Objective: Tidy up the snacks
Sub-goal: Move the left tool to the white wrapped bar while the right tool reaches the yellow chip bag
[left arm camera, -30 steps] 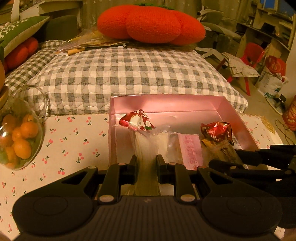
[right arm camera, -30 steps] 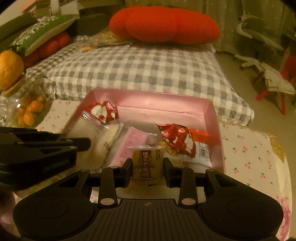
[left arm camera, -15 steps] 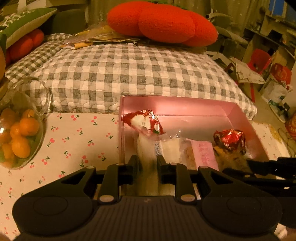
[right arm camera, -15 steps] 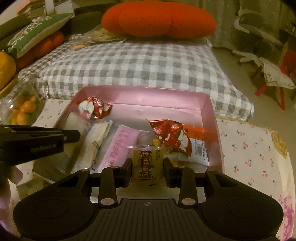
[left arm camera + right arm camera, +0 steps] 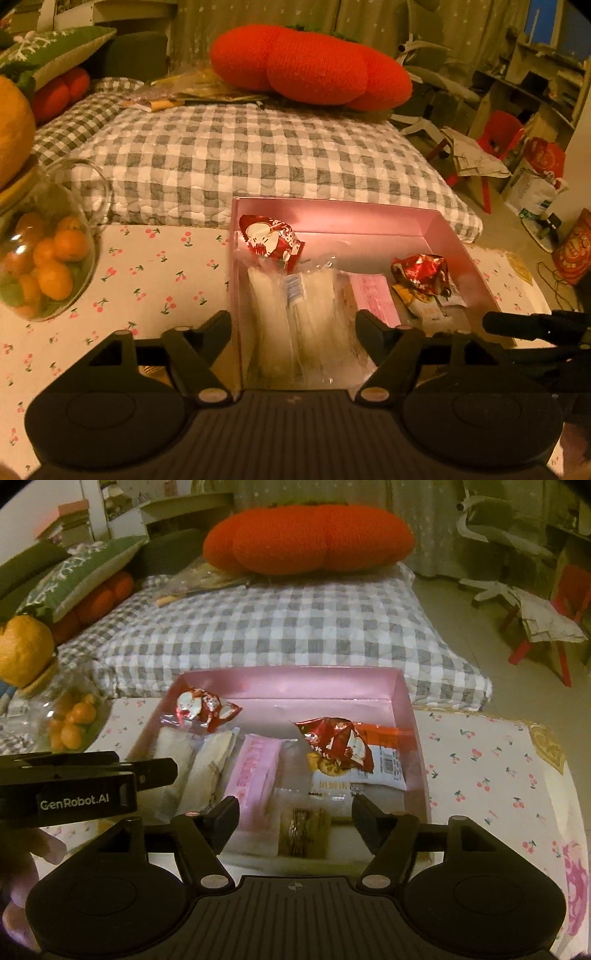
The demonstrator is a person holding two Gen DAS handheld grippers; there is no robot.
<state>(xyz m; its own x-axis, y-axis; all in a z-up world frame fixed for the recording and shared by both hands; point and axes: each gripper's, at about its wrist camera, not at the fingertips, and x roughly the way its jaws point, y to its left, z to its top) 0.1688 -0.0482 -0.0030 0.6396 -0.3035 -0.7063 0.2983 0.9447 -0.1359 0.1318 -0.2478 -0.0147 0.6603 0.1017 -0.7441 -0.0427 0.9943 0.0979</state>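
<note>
Snacks lie packed side by side in the pink box (image 5: 443, 229) on the cherry-print tablecloth (image 5: 155, 266). Your left gripper (image 5: 293, 325) has just been opening; its jaws now stand wide apart, and the clear packet of pale sticks (image 5: 299, 314) sits between them in the box's left end, touched by neither pad. Your right gripper (image 5: 295, 812) has likewise just been opening and holds nothing; the small brown biscuit packet (image 5: 304, 830) lies loose between its fingers at the box's near edge. Beside it rest a pink wrapper (image 5: 255, 771) and a red-and-white bag (image 5: 340, 746). Another red packet (image 5: 201, 707) sits toward the far left corner. A glass bowl of small oranges (image 5: 44, 254) stands left of the box, apart from it.
</note>
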